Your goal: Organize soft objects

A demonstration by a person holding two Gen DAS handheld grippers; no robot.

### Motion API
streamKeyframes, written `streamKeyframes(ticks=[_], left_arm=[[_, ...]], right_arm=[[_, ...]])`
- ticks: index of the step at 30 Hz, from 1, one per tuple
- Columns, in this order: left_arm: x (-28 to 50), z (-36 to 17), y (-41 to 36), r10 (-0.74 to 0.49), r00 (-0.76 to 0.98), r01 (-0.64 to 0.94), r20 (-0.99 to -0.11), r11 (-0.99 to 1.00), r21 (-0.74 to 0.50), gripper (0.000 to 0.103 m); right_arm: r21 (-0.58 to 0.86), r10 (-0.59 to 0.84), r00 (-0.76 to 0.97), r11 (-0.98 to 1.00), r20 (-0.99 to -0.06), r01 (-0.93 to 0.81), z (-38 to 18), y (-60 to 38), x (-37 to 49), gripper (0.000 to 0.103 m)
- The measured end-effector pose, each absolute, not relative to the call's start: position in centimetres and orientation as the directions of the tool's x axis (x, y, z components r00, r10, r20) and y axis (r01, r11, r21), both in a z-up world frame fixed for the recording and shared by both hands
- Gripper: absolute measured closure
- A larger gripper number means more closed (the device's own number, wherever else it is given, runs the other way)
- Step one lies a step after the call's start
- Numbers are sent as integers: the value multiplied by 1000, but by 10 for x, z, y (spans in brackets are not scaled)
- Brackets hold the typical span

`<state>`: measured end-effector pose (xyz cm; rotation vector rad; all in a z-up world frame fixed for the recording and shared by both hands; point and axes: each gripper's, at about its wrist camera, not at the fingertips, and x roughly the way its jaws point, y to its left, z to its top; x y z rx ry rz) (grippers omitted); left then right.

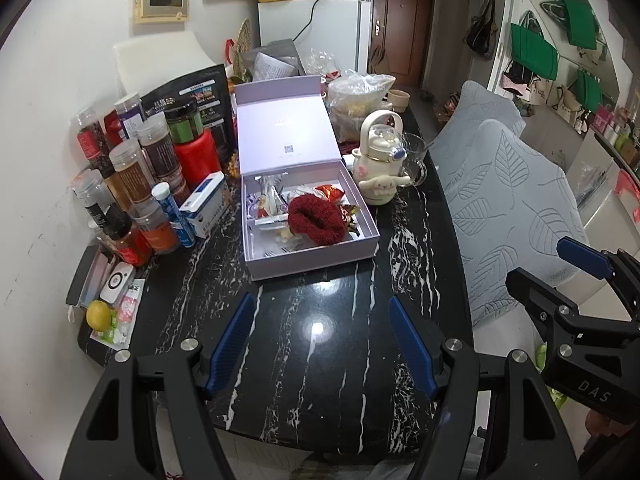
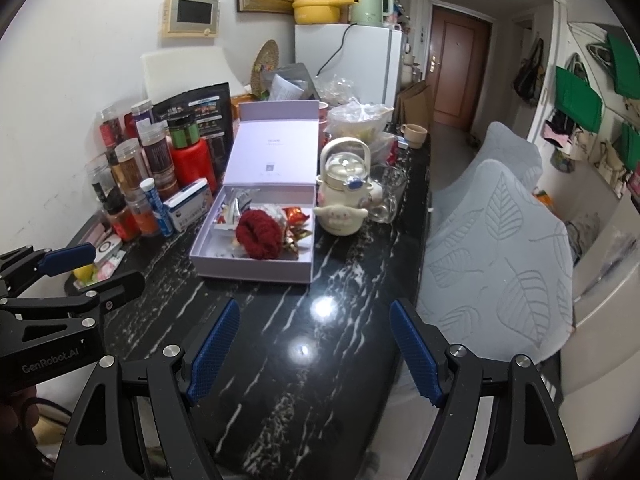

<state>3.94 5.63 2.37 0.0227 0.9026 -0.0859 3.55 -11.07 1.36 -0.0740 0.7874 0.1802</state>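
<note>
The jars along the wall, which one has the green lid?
The dark jar with the green lid standing on top of the red canister, just left of the open lilac box. The other jars around it have clear or dark caps.

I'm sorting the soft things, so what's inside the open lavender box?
A fuzzy red scrunchie lies in the lavender box, on top of foil snack packets. What sits under the scrunchie is covered.

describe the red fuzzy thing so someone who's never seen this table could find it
On the black white-veined marble table lies an open pale lilac gift box. Inside, toward its right side, rests the dark red fuzzy knitted scrunchie: the only soft, woolly item among shiny foil snack wrappers.
</note>
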Motion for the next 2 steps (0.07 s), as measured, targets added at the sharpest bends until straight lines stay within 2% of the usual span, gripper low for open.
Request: streamKeyframes(ticks=[2], left_arm=[[40,24,55,-62,610,82,-790,996,-15,33]], right_arm=[[1,130,686,983,-716,-186,13,-111,36,25]])
